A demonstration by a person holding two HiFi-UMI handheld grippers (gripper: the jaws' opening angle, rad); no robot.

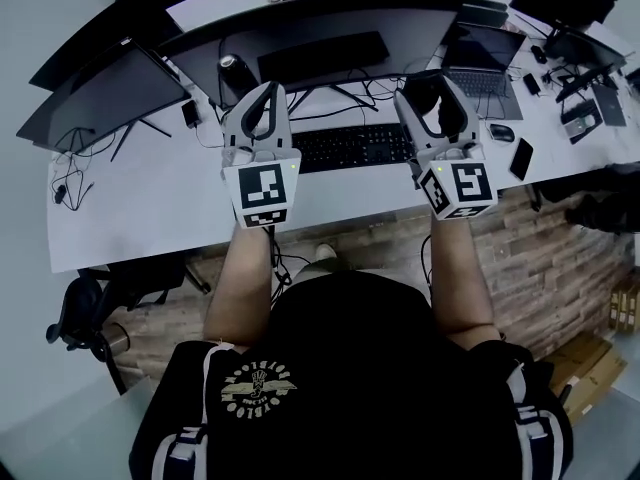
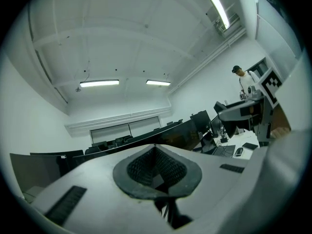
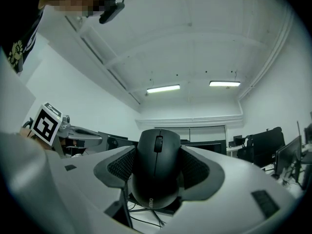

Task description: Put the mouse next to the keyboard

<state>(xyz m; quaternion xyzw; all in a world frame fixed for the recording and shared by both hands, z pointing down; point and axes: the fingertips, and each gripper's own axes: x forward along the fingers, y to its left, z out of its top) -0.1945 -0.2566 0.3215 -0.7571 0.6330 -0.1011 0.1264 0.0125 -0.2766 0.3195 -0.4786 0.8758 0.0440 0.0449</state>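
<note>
A black mouse (image 3: 157, 172) sits upright between the ribbed pads of my right gripper (image 3: 158, 179), which is shut on it. In the head view that right gripper (image 1: 432, 90) hangs above the desk, over the right end of the black keyboard (image 1: 352, 148). My left gripper (image 1: 266, 93) is level with it, above the keyboard's left end. Its pads (image 2: 139, 168) are pressed together with nothing between them. Both gripper views are tilted up toward the ceiling, so neither shows the keyboard.
The white desk (image 1: 150, 203) carries a wide curved monitor (image 1: 320, 28), a laptop (image 1: 485, 63), a second mouse (image 1: 501, 133), a phone (image 1: 521, 158), a can (image 1: 232, 68) and loose cables. Another monitor (image 1: 100, 93) stands at the left. An office chair (image 1: 80, 313) is beside me.
</note>
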